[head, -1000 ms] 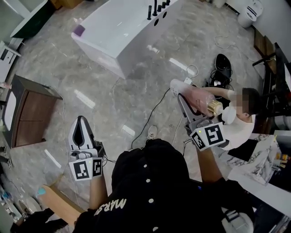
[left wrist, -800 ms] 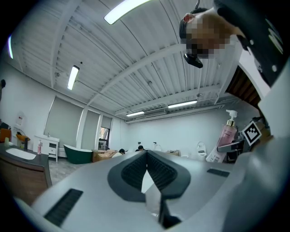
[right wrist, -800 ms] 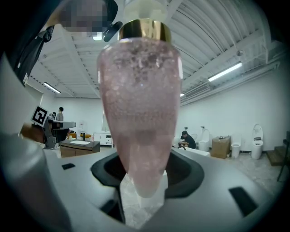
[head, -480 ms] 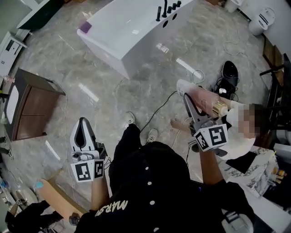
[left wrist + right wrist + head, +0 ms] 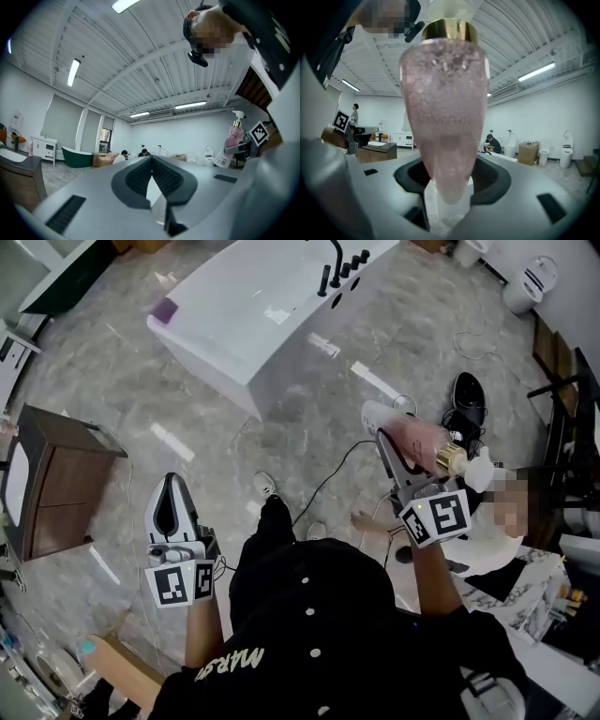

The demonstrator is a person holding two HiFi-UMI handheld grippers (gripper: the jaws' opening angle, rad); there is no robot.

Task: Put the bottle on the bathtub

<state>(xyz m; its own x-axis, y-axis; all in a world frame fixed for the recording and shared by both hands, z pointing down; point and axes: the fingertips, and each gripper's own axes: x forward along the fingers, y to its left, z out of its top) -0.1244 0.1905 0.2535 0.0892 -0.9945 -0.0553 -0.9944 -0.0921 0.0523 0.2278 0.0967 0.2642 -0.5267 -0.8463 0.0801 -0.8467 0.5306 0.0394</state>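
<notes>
The white bathtub (image 5: 246, 307) lies at the top of the head view, with black taps (image 5: 342, 266) at its far end and a small purple thing (image 5: 164, 308) on its near corner. My right gripper (image 5: 386, 441) is shut on the pink bottle (image 5: 419, 441), which has a gold collar (image 5: 453, 458) and a white pump; it hangs over the floor, well short of the tub. In the right gripper view the bottle (image 5: 445, 108) fills the space between the jaws. My left gripper (image 5: 170, 491) is shut and empty, lower left. The bottle (image 5: 233, 136) also shows in the left gripper view.
A dark wooden cabinet (image 5: 58, 474) stands at the left. Cables (image 5: 330, 472) trail over the marble floor between me and the tub. A seated person (image 5: 492, 521) and a black object (image 5: 467, 395) are at the right, a marble counter (image 5: 530, 589) at the lower right.
I have stepped forward, one foot now ahead on the floor. The right gripper with the bottle sits slightly higher in the view. Both grippers keep their grip state.
</notes>
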